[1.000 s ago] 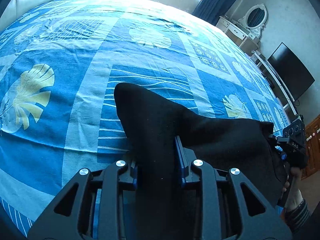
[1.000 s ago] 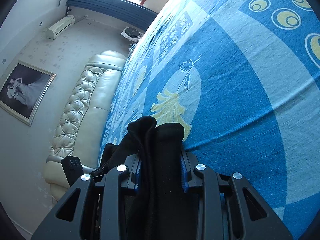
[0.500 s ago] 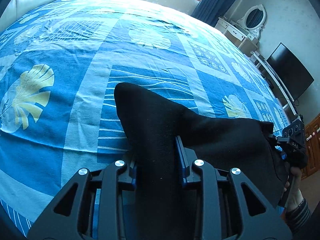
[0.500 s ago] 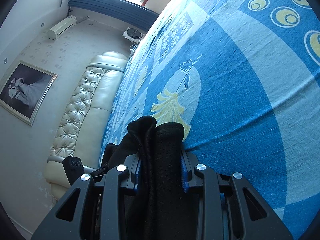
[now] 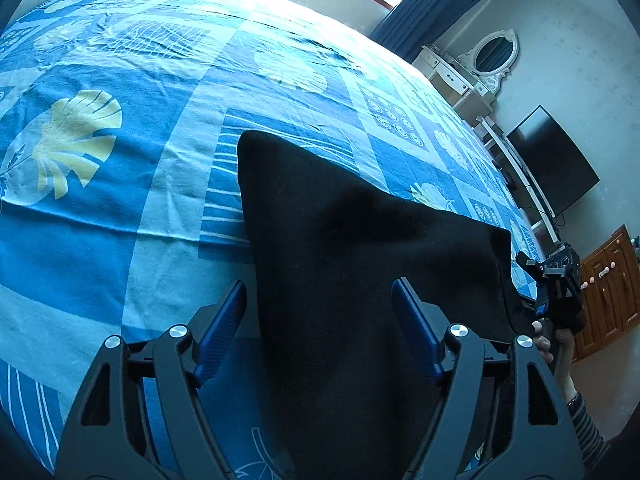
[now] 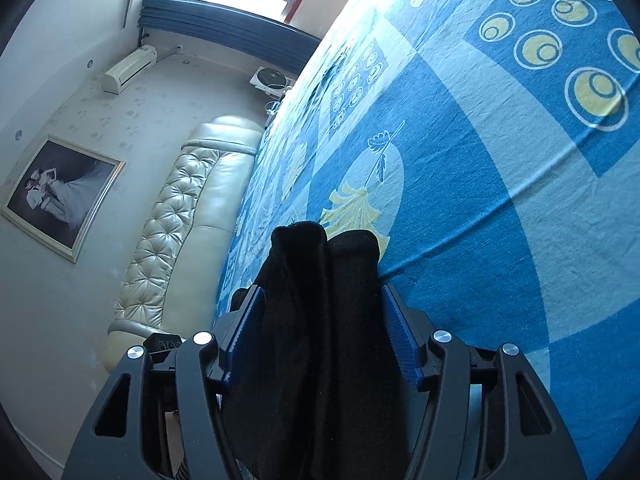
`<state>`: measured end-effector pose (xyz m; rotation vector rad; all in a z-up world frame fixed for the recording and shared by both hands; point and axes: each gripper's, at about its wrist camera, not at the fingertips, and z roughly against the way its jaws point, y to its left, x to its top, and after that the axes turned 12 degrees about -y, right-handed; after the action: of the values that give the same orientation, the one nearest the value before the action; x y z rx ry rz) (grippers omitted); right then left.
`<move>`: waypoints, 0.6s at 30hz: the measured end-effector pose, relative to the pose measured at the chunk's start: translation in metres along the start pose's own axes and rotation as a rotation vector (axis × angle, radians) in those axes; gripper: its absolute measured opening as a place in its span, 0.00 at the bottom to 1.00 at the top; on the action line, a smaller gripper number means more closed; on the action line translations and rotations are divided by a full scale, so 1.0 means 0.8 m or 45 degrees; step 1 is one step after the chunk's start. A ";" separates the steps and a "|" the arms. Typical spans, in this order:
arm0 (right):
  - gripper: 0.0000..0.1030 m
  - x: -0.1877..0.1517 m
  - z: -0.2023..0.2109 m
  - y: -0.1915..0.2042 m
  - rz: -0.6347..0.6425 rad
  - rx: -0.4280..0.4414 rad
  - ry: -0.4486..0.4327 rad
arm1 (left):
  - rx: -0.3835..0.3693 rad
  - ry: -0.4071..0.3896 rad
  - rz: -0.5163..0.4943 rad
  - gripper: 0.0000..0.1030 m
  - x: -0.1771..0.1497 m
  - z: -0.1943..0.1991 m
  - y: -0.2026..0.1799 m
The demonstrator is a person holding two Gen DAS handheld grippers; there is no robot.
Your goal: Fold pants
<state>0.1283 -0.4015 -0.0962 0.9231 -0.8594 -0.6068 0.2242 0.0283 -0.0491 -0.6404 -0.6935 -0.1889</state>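
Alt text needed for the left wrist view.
Black pants lie on a blue patterned bedsheet, running between the left gripper, whose fingers have just been opening. The right gripper shows at the far corner.

Black pants (image 5: 360,264), folded, lying on blue patterned bedspread (image 5: 120,208)

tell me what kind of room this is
Most likely a home bedroom: a wide bed under a blue patterned sheet, a padded cream headboard, and a white dressing table with an oval mirror. Black pants lie on the sheet.
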 end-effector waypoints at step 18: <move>0.71 -0.070 0.028 0.019 0.077 -0.133 0.114 | -0.193 0.062 0.263 0.83 -0.074 0.021 -0.002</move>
<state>0.0811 -0.3614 -0.0965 0.8203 -0.7656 -0.5487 0.1695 0.0343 -0.0771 -0.8449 -0.5656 -0.0653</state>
